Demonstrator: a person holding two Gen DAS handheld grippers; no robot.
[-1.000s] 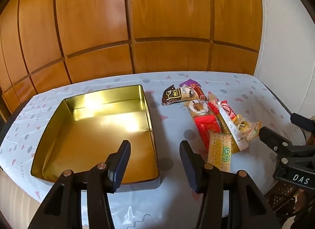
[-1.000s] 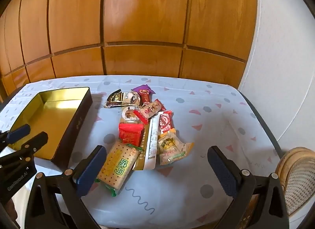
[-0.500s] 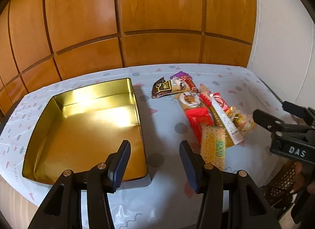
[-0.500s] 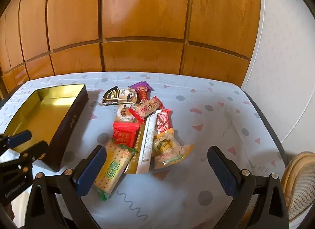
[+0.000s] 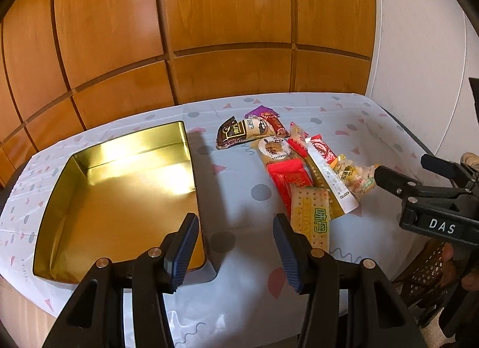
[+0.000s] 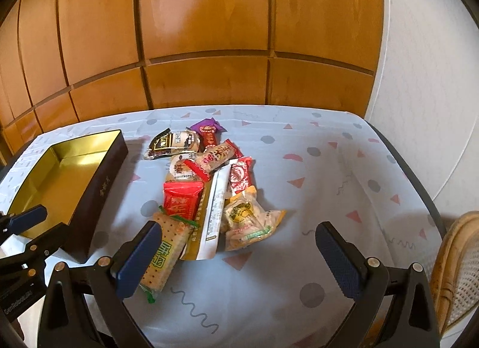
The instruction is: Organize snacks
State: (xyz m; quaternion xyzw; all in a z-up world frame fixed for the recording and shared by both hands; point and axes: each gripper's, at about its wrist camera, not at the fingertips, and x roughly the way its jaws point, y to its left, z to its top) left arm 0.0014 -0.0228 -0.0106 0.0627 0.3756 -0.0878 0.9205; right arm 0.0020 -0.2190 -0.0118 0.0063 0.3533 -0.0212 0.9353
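Note:
An empty tin box (image 5: 119, 198) with a gold inside and dark outer wall (image 6: 98, 195) sits at the table's left. Several wrapped snacks lie in a loose pile (image 6: 209, 186) beside it: a cracker pack (image 5: 312, 216) nearest, a red packet (image 6: 181, 200), a long white stick pack (image 6: 215, 213), a yellow bag (image 6: 248, 219), a dark chocolate wrapper (image 5: 236, 135). My left gripper (image 5: 236, 246) hovers open over the box's near right corner, nothing between its fingers. My right gripper (image 6: 236, 258) stands wide open just in front of the pile, empty.
A pale tablecloth (image 6: 329, 174) with coloured shapes covers the table. Wood panelling (image 6: 209, 33) rises behind, a white wall to the right. A wicker chair (image 6: 458, 270) stands past the table's right edge. The right gripper's body (image 5: 434, 198) shows in the left wrist view.
The right gripper has crept a little forward and down toward the snack pile, which looks nearer. The left gripper's view has shifted slightly; both jaws keep the same width.

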